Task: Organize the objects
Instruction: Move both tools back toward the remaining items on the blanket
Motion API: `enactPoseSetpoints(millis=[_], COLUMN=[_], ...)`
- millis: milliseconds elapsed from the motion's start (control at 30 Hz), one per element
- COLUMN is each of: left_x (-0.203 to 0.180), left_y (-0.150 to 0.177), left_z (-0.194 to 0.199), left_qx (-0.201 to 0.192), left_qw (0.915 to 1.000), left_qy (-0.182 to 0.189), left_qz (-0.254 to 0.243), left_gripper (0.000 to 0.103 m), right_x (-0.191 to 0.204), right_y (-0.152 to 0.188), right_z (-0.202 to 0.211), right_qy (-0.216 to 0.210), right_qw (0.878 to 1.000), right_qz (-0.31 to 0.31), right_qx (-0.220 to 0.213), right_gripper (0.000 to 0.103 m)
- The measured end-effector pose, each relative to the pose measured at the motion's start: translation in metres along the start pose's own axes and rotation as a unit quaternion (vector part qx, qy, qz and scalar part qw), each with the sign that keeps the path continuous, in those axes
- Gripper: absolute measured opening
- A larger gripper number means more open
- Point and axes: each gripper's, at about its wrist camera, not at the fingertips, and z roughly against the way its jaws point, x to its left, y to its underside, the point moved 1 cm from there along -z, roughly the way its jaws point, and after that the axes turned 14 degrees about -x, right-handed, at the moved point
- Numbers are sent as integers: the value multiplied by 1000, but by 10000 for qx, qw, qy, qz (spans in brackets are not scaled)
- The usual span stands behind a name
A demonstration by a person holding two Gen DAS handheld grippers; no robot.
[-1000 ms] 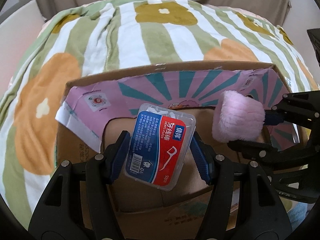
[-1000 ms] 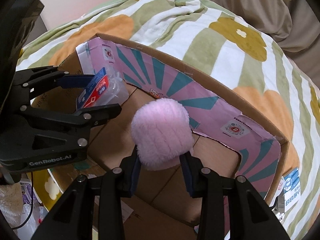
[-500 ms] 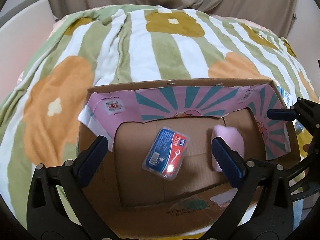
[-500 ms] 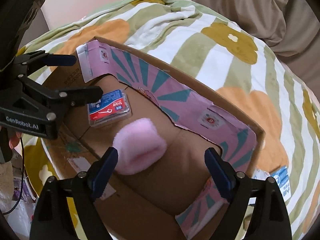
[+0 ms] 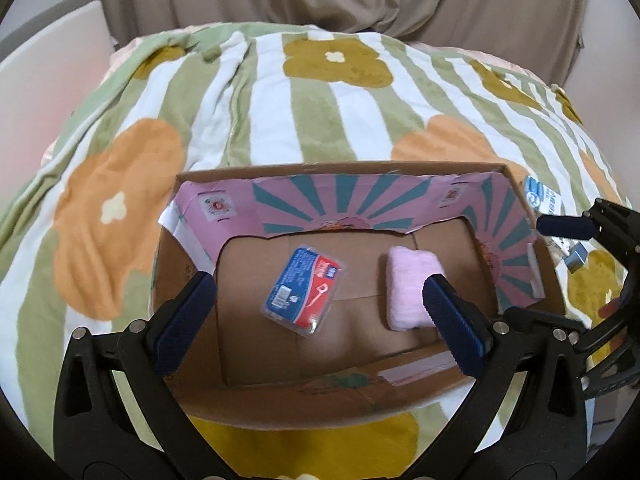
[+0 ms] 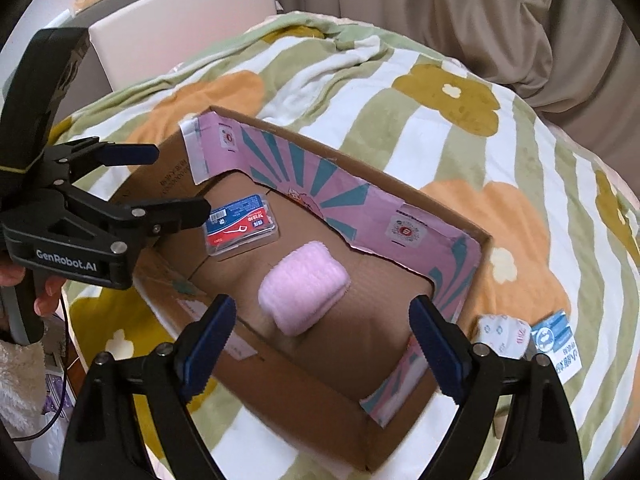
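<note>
Floral striped blanket (image 6: 460, 152) on bed w/ open cardboard box (image 6: 478, 240). Inside: red-blue floss-pick packet (image 5: 305, 290) & pink fluffy roll (image 6: 304, 286). Left gripper (image 5: 320, 312), right gripper (image 6: 322, 342) both wide, empty. White packets (image 6: 504, 336) beside box left.

"GenRobot.AI" stands in white letters on the left tool (image 6: 174, 184).
</note>
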Motion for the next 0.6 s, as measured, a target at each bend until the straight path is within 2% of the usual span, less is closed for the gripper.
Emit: enactPoseSetpoints(millis=[300,600], left_x=[-52,-140], left_y=[-26,-47], left_z=[24,31], left_qx=[-251,-447], left_qw=[9986,9895], left_qy=[88,403], left_qz=[-463,-1316], left_gripper=[103,103], right_x=[-40,-98], right_y=[-3,5], right_z=[64,121], right_qy=[274,710], right_qw=[9987,9955], right_qz=[-161,-231], right_qx=[-389,-588], right_gripper=[86,86])
